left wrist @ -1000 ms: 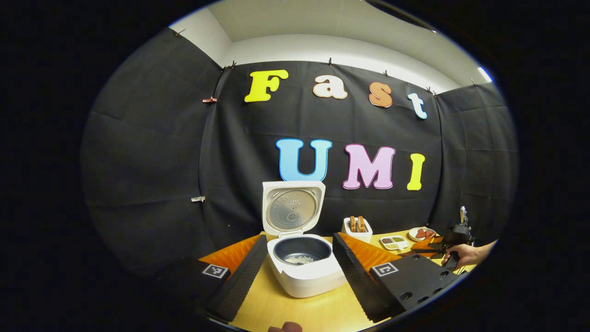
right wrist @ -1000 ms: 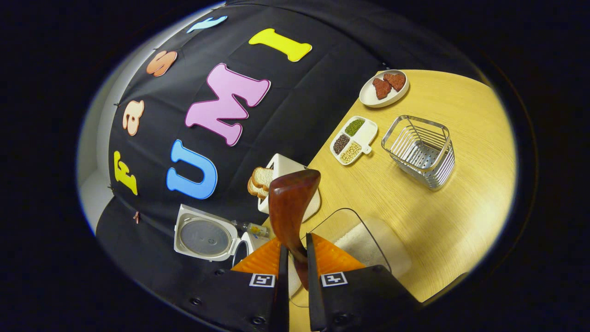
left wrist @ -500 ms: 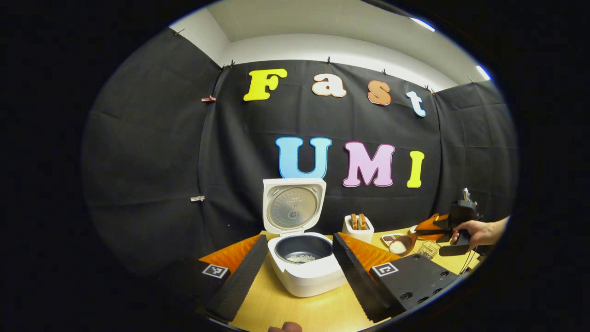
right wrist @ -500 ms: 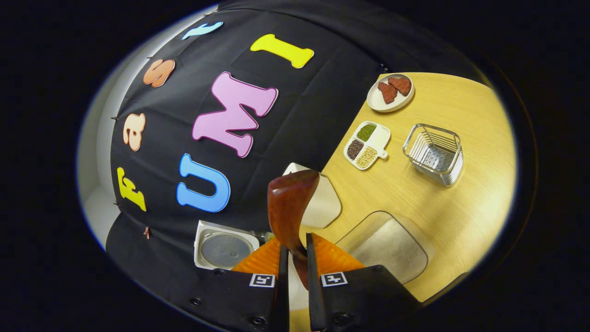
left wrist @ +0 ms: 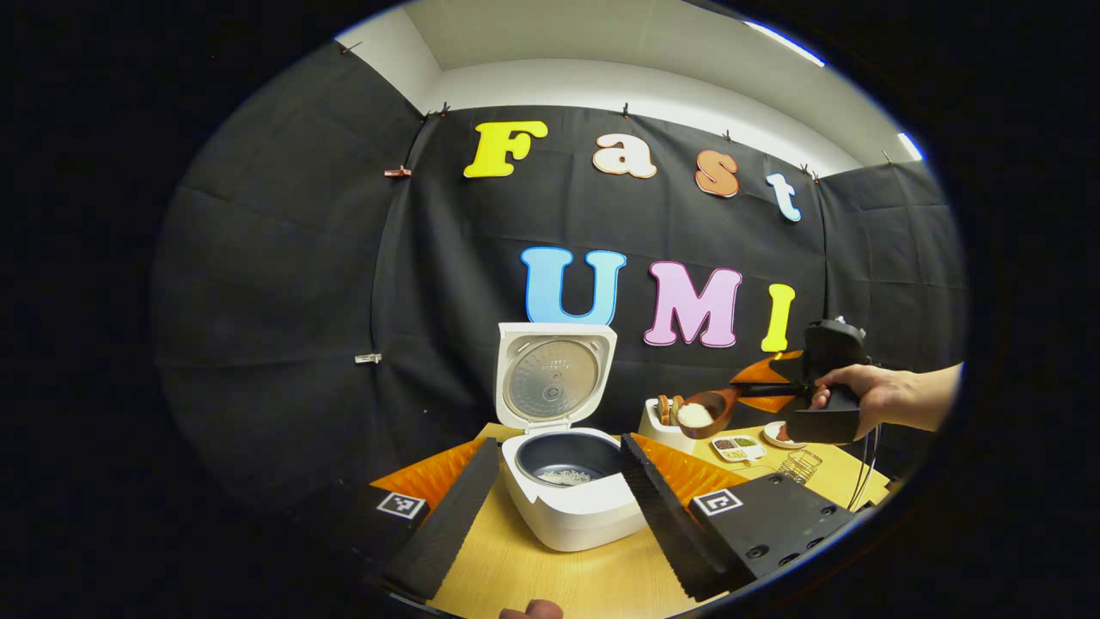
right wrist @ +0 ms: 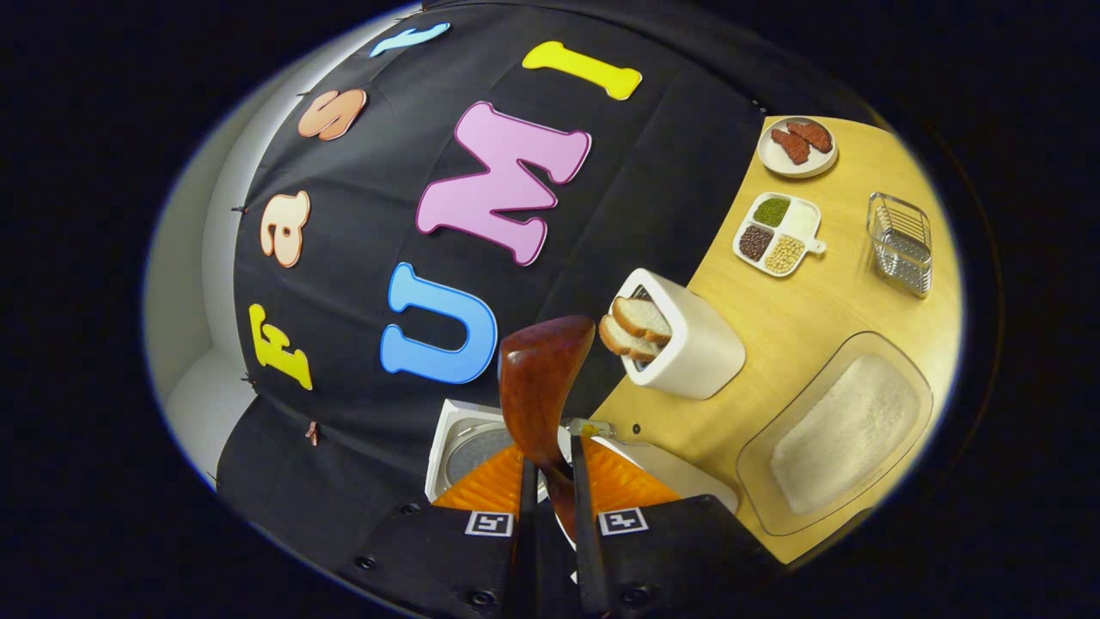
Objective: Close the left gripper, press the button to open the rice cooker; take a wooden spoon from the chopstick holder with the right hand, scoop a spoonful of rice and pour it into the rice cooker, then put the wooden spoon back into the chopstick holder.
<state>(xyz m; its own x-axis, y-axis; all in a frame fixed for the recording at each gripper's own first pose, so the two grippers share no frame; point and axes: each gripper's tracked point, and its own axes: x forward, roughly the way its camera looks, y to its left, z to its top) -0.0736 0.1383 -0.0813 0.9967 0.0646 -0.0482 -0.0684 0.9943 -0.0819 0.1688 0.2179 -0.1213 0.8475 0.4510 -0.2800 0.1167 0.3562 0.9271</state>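
Observation:
The white rice cooker (left wrist: pixel 571 507) stands open on the wooden table, its lid (left wrist: pixel 554 378) upright and a little rice in the dark inner pot. My left gripper (left wrist: pixel 559 445) is open, its fingers spread on either side of the cooker. My right gripper (right wrist: pixel 550 468) is shut on the handle of the wooden spoon (right wrist: pixel 541 387). In the left gripper view a hand holds that right gripper (left wrist: pixel 773 387) in the air right of the cooker. The spoon's bowl (left wrist: pixel 696 414) carries white rice above the toaster. The cooker's lid (right wrist: pixel 477 443) lies just under the spoon.
A white toaster (right wrist: pixel 679 344) with bread slices stands beside the cooker. A glass tray of rice (right wrist: pixel 842 430) lies at the right. Farther off are the metal wire chopstick holder (right wrist: pixel 901 245), a divided dish of beans (right wrist: pixel 778 236) and a small plate (right wrist: pixel 797 144).
The right gripper has lifted the spoon, now loaded with rice, out of the glass tray and carried it up and left toward the cooker. The left gripper has barely moved.

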